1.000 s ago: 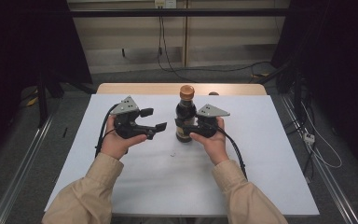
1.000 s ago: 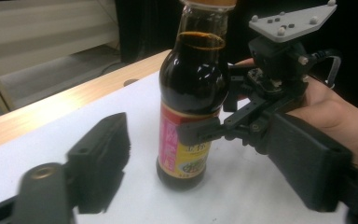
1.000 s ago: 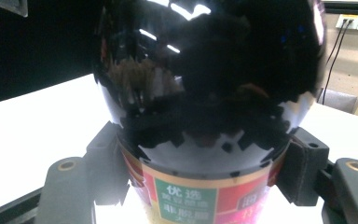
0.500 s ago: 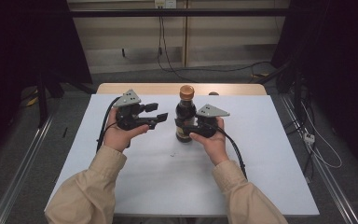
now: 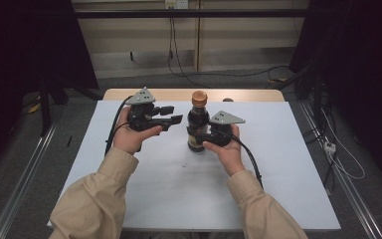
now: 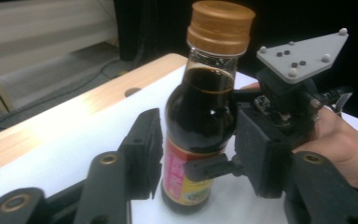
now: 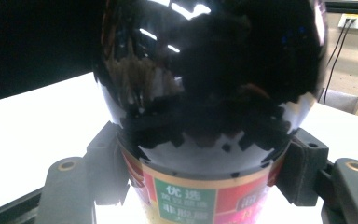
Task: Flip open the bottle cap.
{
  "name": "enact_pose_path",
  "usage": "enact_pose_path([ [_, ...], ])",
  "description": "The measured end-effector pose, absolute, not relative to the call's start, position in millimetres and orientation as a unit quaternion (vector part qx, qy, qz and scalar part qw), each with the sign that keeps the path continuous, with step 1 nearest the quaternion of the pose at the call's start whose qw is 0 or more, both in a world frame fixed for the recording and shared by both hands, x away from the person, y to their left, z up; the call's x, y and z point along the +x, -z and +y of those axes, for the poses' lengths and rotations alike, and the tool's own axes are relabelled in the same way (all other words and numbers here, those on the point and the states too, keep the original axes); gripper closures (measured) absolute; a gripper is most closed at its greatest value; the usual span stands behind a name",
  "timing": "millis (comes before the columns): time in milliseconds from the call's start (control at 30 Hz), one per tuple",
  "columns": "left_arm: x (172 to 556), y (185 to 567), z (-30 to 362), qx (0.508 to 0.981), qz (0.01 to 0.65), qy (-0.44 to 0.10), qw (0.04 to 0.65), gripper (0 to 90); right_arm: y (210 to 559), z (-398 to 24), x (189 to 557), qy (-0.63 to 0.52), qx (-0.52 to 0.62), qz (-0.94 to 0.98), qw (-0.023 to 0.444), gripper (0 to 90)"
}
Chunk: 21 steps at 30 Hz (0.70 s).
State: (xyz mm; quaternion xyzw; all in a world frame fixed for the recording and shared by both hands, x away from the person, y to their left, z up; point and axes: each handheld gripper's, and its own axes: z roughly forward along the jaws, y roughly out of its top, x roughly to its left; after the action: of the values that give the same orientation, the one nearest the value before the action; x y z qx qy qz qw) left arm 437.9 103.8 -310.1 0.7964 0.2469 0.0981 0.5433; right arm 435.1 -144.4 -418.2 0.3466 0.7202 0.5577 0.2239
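we see soy sauce bottle (image 5: 198, 123), red-green Chinese label | right gripper (image 5: 205, 137) pinching it | left gripper (image 5: 175, 115) jaws spread, just closing, nothing between

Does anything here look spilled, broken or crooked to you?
Nothing stands out. The dark sauce bottle stands upright on the white table, its brown cap on, with no spill around it. The right gripper clamps its body; the left gripper is near its neck.
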Motion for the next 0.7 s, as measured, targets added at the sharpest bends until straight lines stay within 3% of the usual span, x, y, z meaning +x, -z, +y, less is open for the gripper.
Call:
enact_pose_path([
  [400, 450, 294, 94, 0.804, 0.264, -0.077, 0.528, 85.7, 419, -144, 435, -0.558, 0.346, 0.72, 0.225, 30.5],
  [700, 455, 288, 86, 0.805, 0.254, -0.071, 0.531, 90.0, 419, -145, 436, -0.559, 0.342, 0.722, 0.223, 30.6],
])
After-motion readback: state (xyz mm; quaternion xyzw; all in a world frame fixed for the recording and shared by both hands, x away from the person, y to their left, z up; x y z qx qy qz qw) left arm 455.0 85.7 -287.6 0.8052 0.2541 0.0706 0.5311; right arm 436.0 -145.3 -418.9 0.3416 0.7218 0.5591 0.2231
